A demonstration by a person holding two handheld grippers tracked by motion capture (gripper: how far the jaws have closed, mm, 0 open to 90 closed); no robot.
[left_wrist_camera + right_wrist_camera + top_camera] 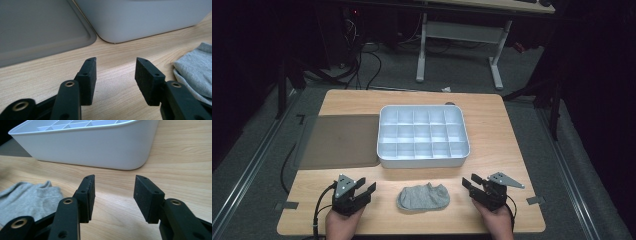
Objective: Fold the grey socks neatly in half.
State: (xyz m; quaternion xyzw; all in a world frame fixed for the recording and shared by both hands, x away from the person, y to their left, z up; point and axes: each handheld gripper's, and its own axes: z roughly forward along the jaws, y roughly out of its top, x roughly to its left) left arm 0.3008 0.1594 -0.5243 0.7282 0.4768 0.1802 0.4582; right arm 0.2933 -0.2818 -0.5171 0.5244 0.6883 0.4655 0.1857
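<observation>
A grey sock (423, 197) lies crumpled on the wooden table near its front edge, between the two grippers. My left gripper (365, 186) rests to the sock's left, open, with nothing between its jaws; its own view has the sock (196, 70) at the right edge. My right gripper (470, 181) sits to the sock's right, also open and holding nothing; there the sock (27, 198) shows at the left. A white tray with several square compartments (422, 160) stands behind the sock at the table's middle, and its compartments look bare.
A flat grey mat (339, 141) lies left of the tray, touching its side. The wooden table (502, 135) has bare room to the tray's right and along the front. A white desk frame (497, 60) and cables stand on the floor beyond.
</observation>
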